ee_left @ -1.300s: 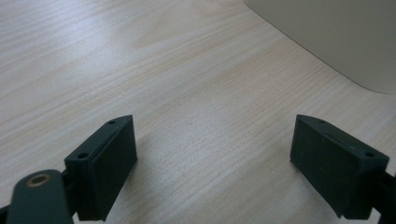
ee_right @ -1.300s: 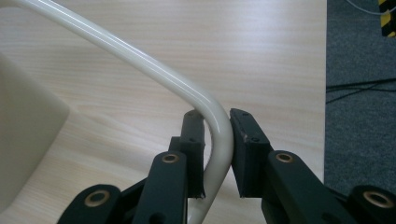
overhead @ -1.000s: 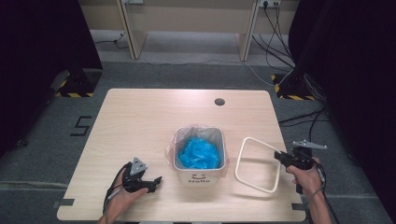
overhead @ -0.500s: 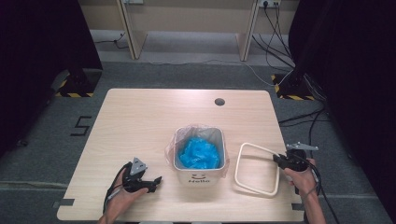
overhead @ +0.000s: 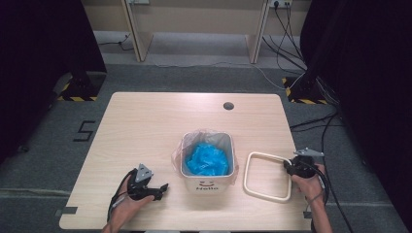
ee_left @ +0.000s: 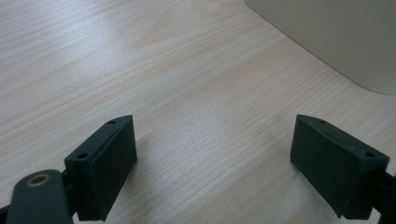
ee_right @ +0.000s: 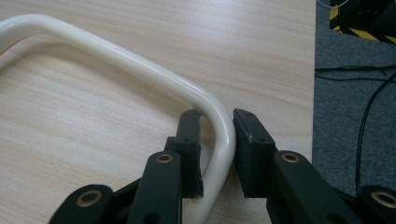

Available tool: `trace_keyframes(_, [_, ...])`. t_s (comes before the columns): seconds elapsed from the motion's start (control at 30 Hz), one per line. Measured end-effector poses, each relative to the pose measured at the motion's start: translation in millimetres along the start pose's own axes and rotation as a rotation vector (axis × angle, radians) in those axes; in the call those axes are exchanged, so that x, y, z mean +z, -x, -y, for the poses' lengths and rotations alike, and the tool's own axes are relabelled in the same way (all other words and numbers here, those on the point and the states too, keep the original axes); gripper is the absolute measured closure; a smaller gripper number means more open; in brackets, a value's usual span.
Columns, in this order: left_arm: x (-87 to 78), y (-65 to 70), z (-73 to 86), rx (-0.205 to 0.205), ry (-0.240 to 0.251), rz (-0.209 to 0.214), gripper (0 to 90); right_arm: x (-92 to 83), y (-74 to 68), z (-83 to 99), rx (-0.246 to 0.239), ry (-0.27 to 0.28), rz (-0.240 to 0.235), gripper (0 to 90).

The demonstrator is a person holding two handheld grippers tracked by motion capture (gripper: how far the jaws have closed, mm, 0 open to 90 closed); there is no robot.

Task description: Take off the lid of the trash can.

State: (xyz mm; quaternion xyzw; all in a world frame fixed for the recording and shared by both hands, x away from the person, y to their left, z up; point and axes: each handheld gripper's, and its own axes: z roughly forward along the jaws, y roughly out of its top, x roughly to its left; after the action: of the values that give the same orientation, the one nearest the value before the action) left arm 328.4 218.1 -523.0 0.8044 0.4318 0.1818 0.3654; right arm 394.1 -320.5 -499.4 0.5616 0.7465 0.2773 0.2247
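Jaws just easing apart around a cream rounded-square plastic ring, the right gripper is resting right of the white plastic bin; the left gripper is lying wide open, empty, left of it.

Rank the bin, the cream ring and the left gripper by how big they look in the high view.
1. bin, with its plastic liner, looks largest.
2. cream ring, nearly as wide in outline, so a close second.
3. left gripper, clearly smallest.
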Motion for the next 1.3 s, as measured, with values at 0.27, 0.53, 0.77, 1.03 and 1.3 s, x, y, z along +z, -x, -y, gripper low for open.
trace_keyframes(0.27, [0.0, 0.1, -0.1, 0.0, -0.001, -0.001, 13.4, 1.3, -2.5, 1.1, -0.006, 0.017, 0.0, 70.0])
trace_keyframes(0.53, [-0.1, 0.1, -0.1, 0.0, -0.002, -0.001, 13.4, -3.7, -4.3, 0.2, 0.045, 0.038, 0.01, 45.7])
trace_keyframes(0.77, [-0.1, 0.0, -0.1, 0.0, -0.002, -0.001, 13.3, -13.8, -4.8, -3.7, 0.165, 0.112, -0.042, 28.1])
trace_keyframes(1.03, [0.6, -0.2, -0.7, 0.001, -0.001, 0.0, 13.2, -20.8, -13.6, -10.3, 0.224, 0.176, -0.123, 20.4])
trace_keyframes(1.3, [1.2, -0.2, -1.3, -0.001, -0.002, -0.002, 13.0, -28.5, -29.3, -18.9, 0.2, 0.211, -0.172, 18.4])
